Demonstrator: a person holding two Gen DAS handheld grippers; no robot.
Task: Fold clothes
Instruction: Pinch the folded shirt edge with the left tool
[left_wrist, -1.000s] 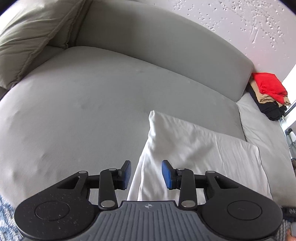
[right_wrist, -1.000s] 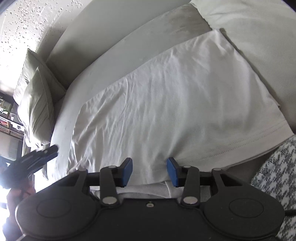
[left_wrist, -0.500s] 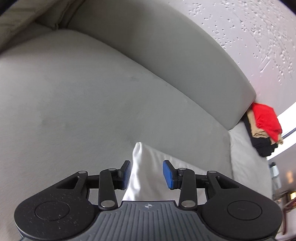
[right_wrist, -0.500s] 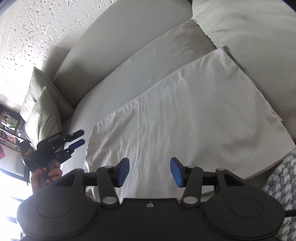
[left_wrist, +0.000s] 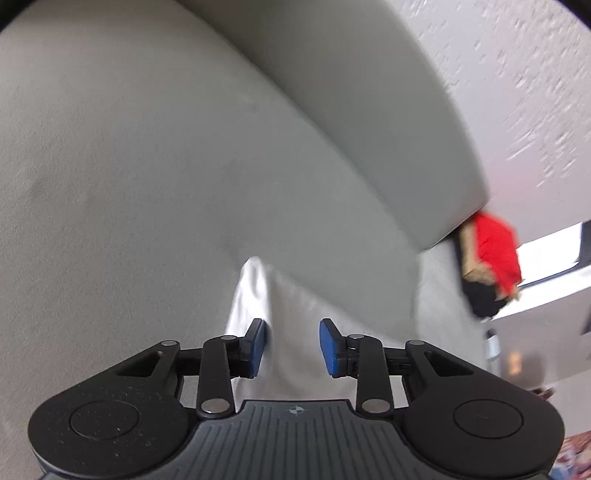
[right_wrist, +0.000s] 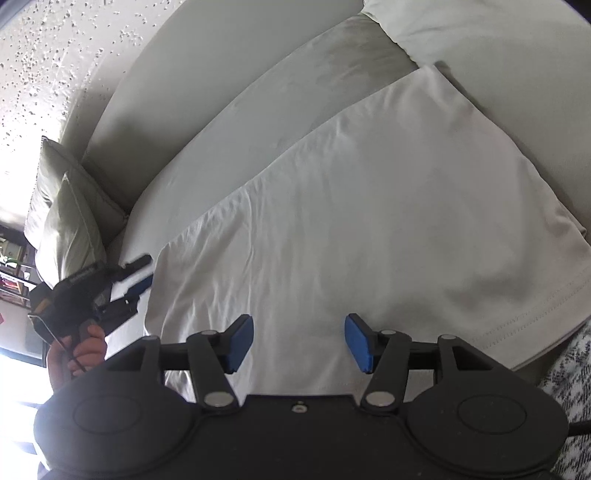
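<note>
The right claw (right_wrist: 298, 343) hovered with its blue pads spread wide and nothing held between them, poised over the near edge of a white garment (right_wrist: 369, 221); the left claw (left_wrist: 291, 347) was likewise parted and empty, its pads on either side of the garment's narrow corner in its own blurred view. In the right wrist view the left claw (right_wrist: 135, 275) also appeared at the garment's left edge, gripped by a hand (right_wrist: 79, 350), just beside the fabric; whether it touched the cloth could not be told.

The garment lay spread flat on the seat of a grey sofa (right_wrist: 258, 110), folded into a broad rectangle; its stitched hem (right_wrist: 535, 317) ran along the lower right side near the seat's front; its far corner reached close to the seam between seat cushions. Fine creases fanned across the left half; the right half lay smoother. Bare seat stretched behind and to the left of it, up to the backrest. A pale cushion (right_wrist: 66, 221) sat at the sofa's left end; a stack of red, tan and black clothes (left_wrist: 491, 262) rested at the right end, well apart from the garment.
</note>
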